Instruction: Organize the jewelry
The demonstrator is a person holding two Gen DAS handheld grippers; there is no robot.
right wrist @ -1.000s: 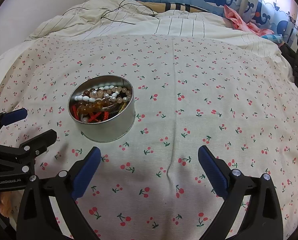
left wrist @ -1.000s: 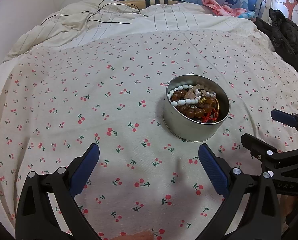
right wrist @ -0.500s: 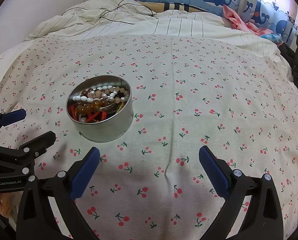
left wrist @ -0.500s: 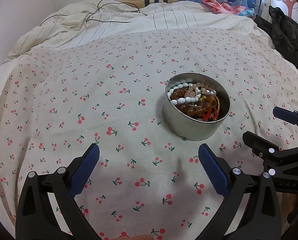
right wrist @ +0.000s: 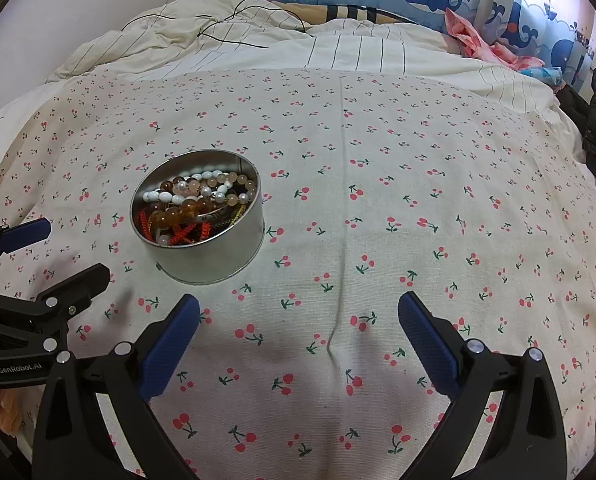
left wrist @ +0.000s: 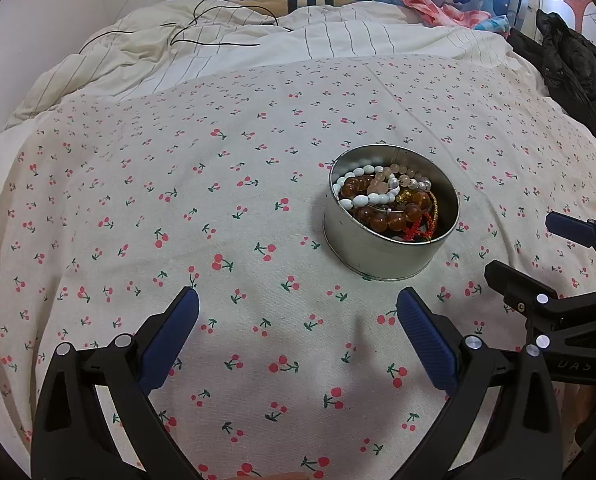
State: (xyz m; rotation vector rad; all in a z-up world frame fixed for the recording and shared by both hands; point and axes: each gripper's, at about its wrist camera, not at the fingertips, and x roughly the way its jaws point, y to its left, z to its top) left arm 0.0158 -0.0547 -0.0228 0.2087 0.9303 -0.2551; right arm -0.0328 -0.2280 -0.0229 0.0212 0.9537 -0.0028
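Round metal tin filled with beaded jewelry, set on cherry-print bedspread, left gripper and right gripper held wide apart, nothing grasped

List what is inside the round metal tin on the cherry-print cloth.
The tin holds tangled bracelets: white beads, amber beads, pale pink beads and red cord. Anything underneath, and the tin's bottom, is covered.
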